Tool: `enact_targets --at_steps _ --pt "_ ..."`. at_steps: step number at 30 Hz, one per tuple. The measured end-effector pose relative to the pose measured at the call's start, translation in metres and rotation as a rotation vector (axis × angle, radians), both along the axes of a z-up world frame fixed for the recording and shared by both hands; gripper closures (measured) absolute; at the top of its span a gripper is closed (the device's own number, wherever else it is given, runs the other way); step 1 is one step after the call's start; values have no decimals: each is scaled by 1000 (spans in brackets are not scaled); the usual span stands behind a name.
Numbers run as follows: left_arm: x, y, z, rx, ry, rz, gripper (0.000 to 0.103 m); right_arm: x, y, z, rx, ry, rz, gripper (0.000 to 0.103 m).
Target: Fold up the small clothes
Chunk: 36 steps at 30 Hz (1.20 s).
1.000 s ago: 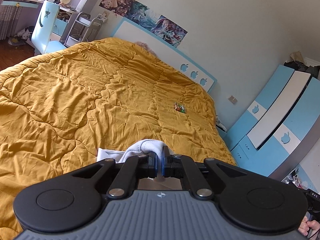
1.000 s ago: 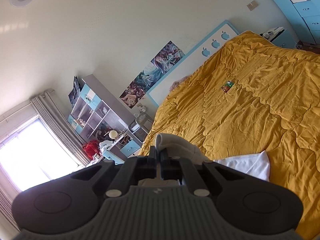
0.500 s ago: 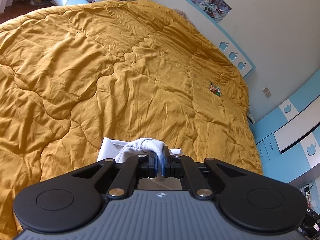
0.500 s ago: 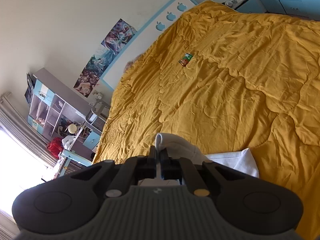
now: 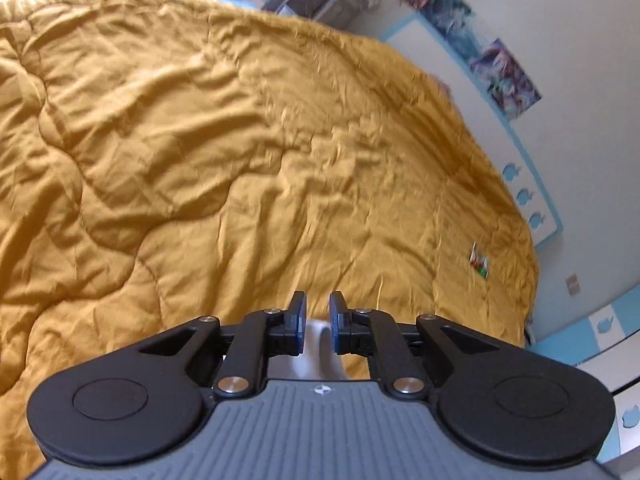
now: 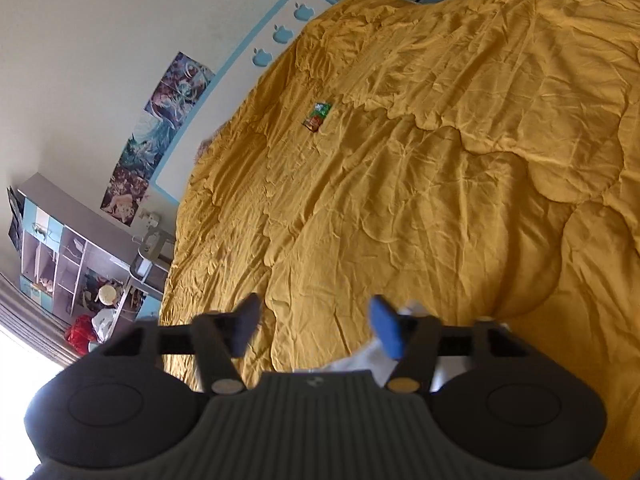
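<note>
On the yellow quilt [image 5: 248, 168], left wrist view: left gripper [image 5: 318, 322], jaws parted a little, just been opening; white garment [image 5: 320, 350] lies low between them, no longer pinched as it was half a second ago, apparently resting on the bedding. Small coloured packet [image 5: 479, 260] well apart, towards the headboard [image 5: 528, 196].

Right wrist view: right gripper [image 6: 316, 326], jaws just sprung wide apart, nothing between the pads; white garment [image 6: 368, 360] shows beneath the right-hand finger, released onto the quilt [image 6: 440, 180]. Packet [image 6: 318, 116] far off.

Judgement: both corners let go together, so one fold appears laid; next grasp not yet begun.
</note>
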<state>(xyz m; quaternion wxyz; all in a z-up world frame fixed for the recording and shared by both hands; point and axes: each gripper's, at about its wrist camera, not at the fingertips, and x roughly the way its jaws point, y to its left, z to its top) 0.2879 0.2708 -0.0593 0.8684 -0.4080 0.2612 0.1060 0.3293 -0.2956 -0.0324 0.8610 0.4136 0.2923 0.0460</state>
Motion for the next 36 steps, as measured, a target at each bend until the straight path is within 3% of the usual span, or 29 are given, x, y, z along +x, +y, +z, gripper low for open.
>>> enact_targets --at_steps 1,2,3,8,10,12,14,16,19,20,23,25,27,30,33,36 --pt "-2 0 4 48 -26 4 69 -4 0 2 -9 -24 -10 20" --pt "-2 -1 8 93 -20 -8 48 -7 -1 6 -15 -40 5 20" --pt "-2 -2 11 132 3 -31 43 -10 -2 8 -25 -40 26 20" --pt "-22 -10 23 340 61 -181 41 -50 -3 29 -213 -40 176 21" --pt "-45 -11 24 367 98 -251 39 -81 -5 34 -303 -32 223 21" --pt "-73 -7 21 326 136 -321 39 -116 -8 38 -365 -22 243 21" --pt "-108 -4 18 274 133 -383 40 -158 -15 38 -366 -14 247 21" --pt "-143 0 14 208 95 -427 39 -194 -26 33 -286 -15 244 21" --pt "-193 3 -3 20 65 -463 40 -249 -33 15 -83 -2 267 20" --pt "-208 2 -9 -41 68 -468 40 -260 -30 10 -51 5 283 20" --pt "-234 -2 -22 -128 20 -442 40 -282 -16 -9 -1 27 284 20" --pt "-241 1 -38 -208 -2 -374 40 -282 -13 -28 70 70 256 20" --pt "-239 10 -70 -387 17 -276 41 -275 -15 -53 200 137 212 20" --pt "-225 18 -110 -582 -6 -224 43 -267 -20 -77 356 116 102 24" --pt "-215 25 -118 -619 -85 -158 42 -260 -23 -90 483 80 11 26" --pt "-191 27 -121 -576 -61 -118 42 -251 -18 -99 501 71 -23 28"
